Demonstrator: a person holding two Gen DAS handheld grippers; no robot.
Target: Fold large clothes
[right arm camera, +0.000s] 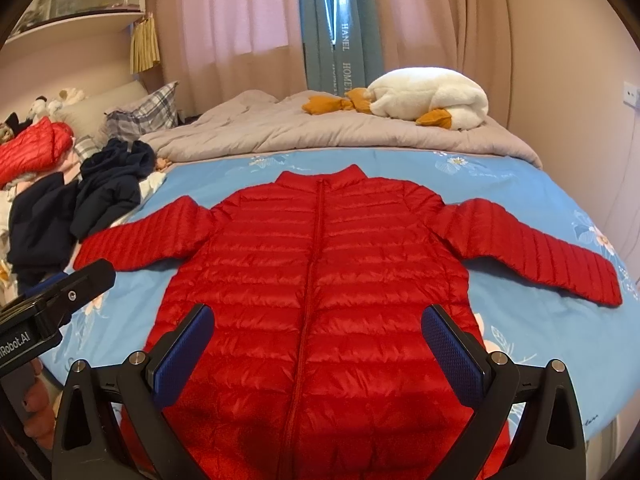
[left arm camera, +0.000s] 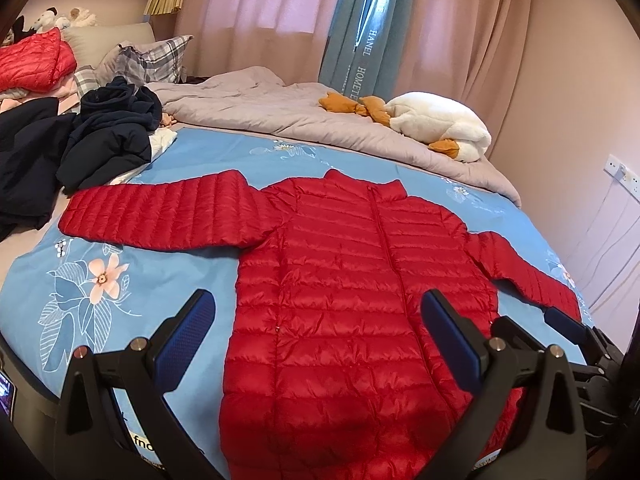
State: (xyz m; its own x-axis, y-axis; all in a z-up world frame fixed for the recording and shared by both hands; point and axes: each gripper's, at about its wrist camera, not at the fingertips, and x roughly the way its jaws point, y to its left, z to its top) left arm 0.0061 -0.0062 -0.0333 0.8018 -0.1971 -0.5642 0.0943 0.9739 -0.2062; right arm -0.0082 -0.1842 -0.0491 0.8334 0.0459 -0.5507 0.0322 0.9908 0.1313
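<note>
Nearest: left gripper (left arm camera: 318, 330), blue pads spread wide, nothing between them, hanging above the lower left half of the red down jacket (left arm camera: 352, 292). Right gripper (right arm camera: 316, 330) likewise spread and empty, poised over the hem either side of the zip (right arm camera: 310, 280). In the left view the right tool's blue pad visible just beside the jacket's right edge; contact there impossible to tell.

Jacket flat on the blue floral sheet (right arm camera: 520, 320), front up, zipped, collar away from the cameras, hem closest. Left sleeve (left arm camera: 160, 212) stretched out sideways toward the dark clothes pile (left arm camera: 92, 140), its cuff near but apparently not under them. Right sleeve (right arm camera: 532, 248) angled outward and a little down, cuff near the bed's edge.

Judged step: spreading done, folding not yet begun. No fold visible anywhere on the garment.

Likely next: reach to one cuff, pinch the thin quilted layer, carry the sleeve across the chest. Slippery, puffy shell, so a firm bite close to the cuff advisable, plus a low drag to avoid shifting the body.

Farther back: rumpled grey quilt (right arm camera: 320, 128), white goose plush (right arm camera: 432, 96) on it, plaid pillow (right arm camera: 144, 112), another red jacket (left arm camera: 36, 60) on the heap at far left, curtains (right arm camera: 420, 12) behind.
</note>
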